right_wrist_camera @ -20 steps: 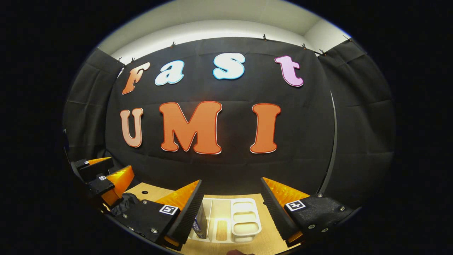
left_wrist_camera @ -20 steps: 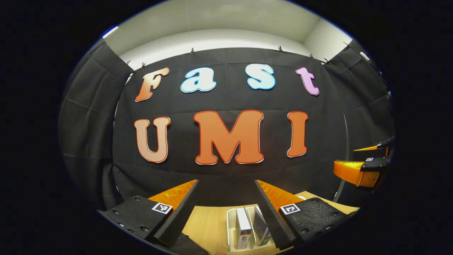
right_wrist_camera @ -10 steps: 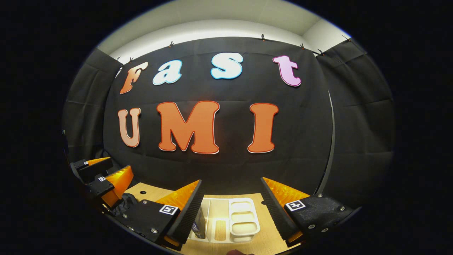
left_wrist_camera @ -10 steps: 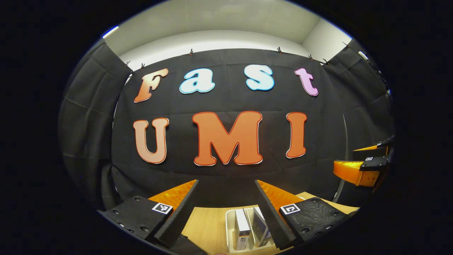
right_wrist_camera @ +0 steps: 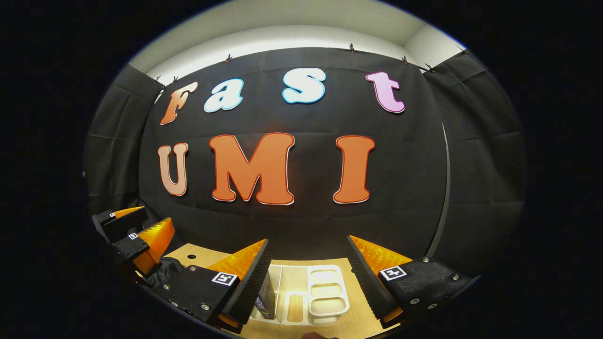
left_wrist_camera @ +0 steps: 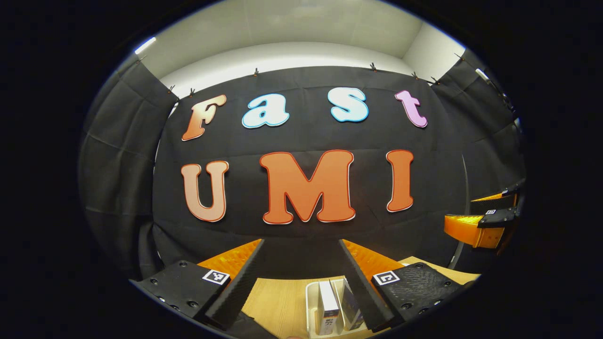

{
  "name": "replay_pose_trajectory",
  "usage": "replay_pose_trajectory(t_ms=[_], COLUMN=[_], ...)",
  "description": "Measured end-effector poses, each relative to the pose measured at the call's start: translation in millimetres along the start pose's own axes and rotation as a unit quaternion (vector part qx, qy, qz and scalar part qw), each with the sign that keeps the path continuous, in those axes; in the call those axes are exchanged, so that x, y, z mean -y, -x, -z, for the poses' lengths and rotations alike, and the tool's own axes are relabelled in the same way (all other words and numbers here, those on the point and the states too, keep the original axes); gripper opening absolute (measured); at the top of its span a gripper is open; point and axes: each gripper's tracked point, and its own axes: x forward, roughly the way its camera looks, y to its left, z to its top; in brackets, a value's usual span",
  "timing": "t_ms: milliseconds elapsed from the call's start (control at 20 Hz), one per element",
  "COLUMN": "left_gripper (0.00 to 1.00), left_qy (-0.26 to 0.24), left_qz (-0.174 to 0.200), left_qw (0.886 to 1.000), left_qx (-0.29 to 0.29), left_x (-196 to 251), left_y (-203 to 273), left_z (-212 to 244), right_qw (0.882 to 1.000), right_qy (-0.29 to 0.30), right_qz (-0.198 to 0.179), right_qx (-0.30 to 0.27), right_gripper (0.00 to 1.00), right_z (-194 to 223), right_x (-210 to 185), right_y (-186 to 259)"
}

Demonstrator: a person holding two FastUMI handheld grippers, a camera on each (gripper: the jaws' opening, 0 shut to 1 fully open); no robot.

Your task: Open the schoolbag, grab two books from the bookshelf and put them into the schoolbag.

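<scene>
I hold both grippers level above the desk [left_wrist_camera: 278, 301], pointed at the booth's back wall — a ready stance, I judge, with nothing yet grasped and the task's first step, opening the schoolbag, not begun. My left gripper [left_wrist_camera: 301, 263] stands wide, its 2 orange-and-black fingers spread with only air between them; my right gripper [right_wrist_camera: 308, 263] is just as wide and just as empty. Each also appears at the edge of the other's view, so the pair sit side by side, well apart.

The bookshelf [left_wrist_camera: 311, 306] is a white rack on the desk, just below and ahead of both grippers. In the left gripper view 2 books [left_wrist_camera: 328, 308] stand upright in neighbouring slots, spines up, the right one partly hidden behind my right-hand finger. In the right gripper view 1 book [right_wrist_camera: 267, 301] shows at the rack's left end, beside my left-hand finger, while the compartments to its right hold nothing that I can make out. Upright as they are, the books offer thin top edges — a wide gripper should slip over one easily.

A dark, soft shape at the desk's left edge [right_wrist_camera: 165, 270] may be the schoolbag; I cannot tell from here.
</scene>
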Motion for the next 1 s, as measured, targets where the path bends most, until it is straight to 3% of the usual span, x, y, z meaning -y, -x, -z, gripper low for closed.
replay_pose_trajectory(t_ms=[800, 1000], left_gripper=[0.93, 0.93], left_qy=[-0.047, -0.072], left_qz=[-0.050, -0.071], left_qw=[0.997, 0.992], left_qx=[-0.029, -0.074], left_x=[-36.3, -57.2], left_y=[9.1, 14.3], left_z=[13.2, 37.7], right_qw=[0.999, 0.998], right_qy=[-0.007, -0.013], right_qz=[-0.045, -0.064], right_qx=[-0.006, -0.012], right_gripper=[0.94, 0.94], right_z=[12.3, 18.9], right_x=[-24.9, -39.7], right_y=[-29.8, -41.2])
